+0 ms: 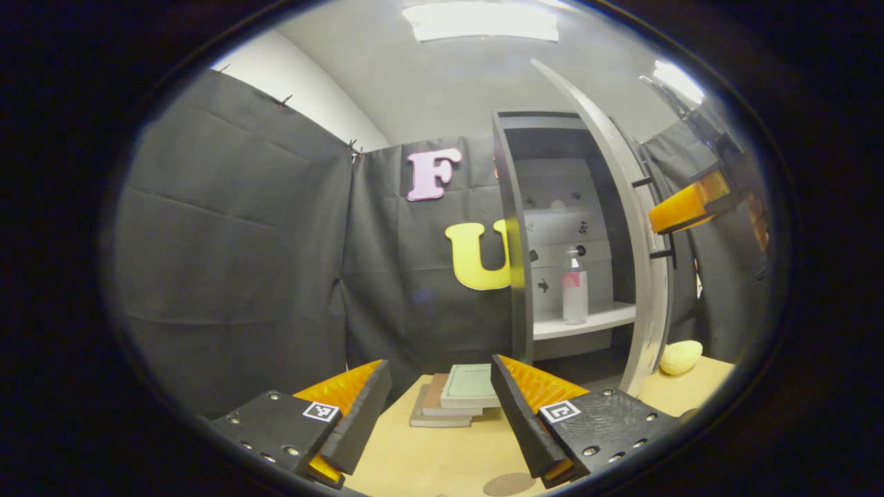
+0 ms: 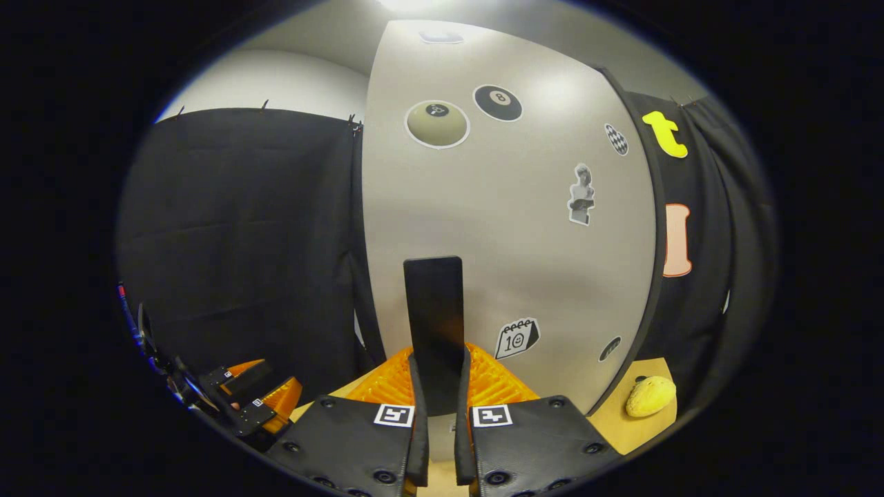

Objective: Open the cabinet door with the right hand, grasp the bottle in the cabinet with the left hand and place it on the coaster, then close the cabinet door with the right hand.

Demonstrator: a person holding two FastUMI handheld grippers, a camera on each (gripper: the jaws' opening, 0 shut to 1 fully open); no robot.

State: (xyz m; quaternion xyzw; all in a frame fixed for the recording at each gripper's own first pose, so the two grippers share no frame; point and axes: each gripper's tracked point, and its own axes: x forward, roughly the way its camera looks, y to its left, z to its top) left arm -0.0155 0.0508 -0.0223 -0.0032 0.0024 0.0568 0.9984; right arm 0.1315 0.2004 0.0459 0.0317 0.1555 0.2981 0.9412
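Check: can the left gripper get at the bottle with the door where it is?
Probably yes. The cabinet door is swung wide, held by the right gripper clamped on its handle. The bottle stands exposed on the shelf; the left gripper is open, facing it.

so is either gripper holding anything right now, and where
The right gripper is shut on the cabinet door's handle, near its lower end. The left gripper is open, holding nothing.
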